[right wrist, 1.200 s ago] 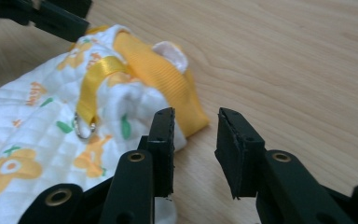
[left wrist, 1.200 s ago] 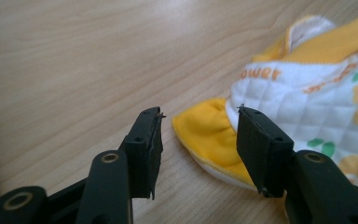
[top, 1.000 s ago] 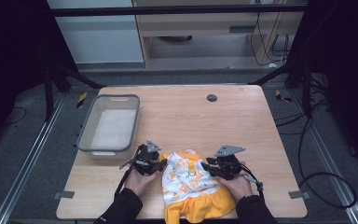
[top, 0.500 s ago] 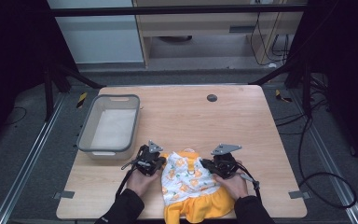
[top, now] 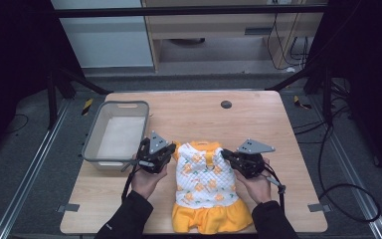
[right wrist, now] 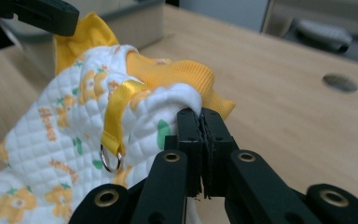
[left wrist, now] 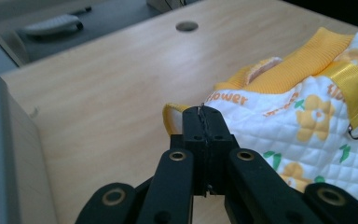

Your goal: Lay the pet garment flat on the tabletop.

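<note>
A grey plastic tub [top: 115, 134] sits at the left of the bench [top: 258, 119]. Beside it, the left tool [top: 165, 152] is clenched on one shoulder of the quilted orange-flower pet dress [top: 201, 186]. The right tool [top: 229, 155] pinches the other shoulder, so the garment hangs spread between them, hem toward the person.

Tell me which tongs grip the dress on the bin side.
The left tongs, pinching the dress at its yellow-trimmed shoulder beside the grey bin; the right tongs hold the far shoulder.
</note>
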`<control>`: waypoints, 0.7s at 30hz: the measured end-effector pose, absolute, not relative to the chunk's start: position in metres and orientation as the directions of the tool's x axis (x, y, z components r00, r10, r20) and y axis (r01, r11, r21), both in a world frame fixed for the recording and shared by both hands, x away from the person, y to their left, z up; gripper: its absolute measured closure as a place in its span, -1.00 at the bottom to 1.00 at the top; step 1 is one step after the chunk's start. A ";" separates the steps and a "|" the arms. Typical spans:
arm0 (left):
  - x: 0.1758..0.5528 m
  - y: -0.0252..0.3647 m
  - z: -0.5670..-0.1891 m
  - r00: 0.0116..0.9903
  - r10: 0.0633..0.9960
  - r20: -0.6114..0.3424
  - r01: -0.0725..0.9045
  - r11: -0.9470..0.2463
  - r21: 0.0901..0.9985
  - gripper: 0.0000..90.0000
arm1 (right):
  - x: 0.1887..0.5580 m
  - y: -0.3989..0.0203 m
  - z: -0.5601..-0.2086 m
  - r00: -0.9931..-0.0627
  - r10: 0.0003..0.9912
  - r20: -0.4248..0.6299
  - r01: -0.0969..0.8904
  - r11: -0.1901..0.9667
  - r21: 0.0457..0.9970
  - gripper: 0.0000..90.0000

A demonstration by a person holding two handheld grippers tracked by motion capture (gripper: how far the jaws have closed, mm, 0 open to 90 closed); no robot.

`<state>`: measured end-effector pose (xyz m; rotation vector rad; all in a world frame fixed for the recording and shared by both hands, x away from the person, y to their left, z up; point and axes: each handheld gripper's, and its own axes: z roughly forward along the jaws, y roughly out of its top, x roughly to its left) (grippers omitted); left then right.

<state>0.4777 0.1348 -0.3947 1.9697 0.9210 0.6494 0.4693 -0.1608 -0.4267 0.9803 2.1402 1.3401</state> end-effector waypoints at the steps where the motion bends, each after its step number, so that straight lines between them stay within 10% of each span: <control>1: 0.478 0.135 -0.395 0.595 0.798 0.097 0.360 -0.372 0.856 1.00 | 0.469 -0.161 -0.427 -0.658 0.753 0.010 0.338 0.283 0.898 0.95; 10: 0.510 0.129 -0.357 0.488 0.866 0.108 0.294 -0.280 0.914 0.99 | 0.489 -0.148 -0.390 -0.501 0.860 -0.096 0.170 0.207 0.964 0.93; 15: 0.538 0.135 -0.372 0.390 0.920 0.026 0.417 -0.202 0.886 0.40 | 0.512 -0.145 -0.396 -0.451 0.887 -0.098 0.218 0.216 0.952 0.57; 21: 0.526 0.149 -0.377 0.422 0.905 -0.054 0.435 -0.150 0.888 0.15 | 0.506 -0.165 -0.390 -0.468 0.881 -0.073 0.264 0.218 0.940 0.35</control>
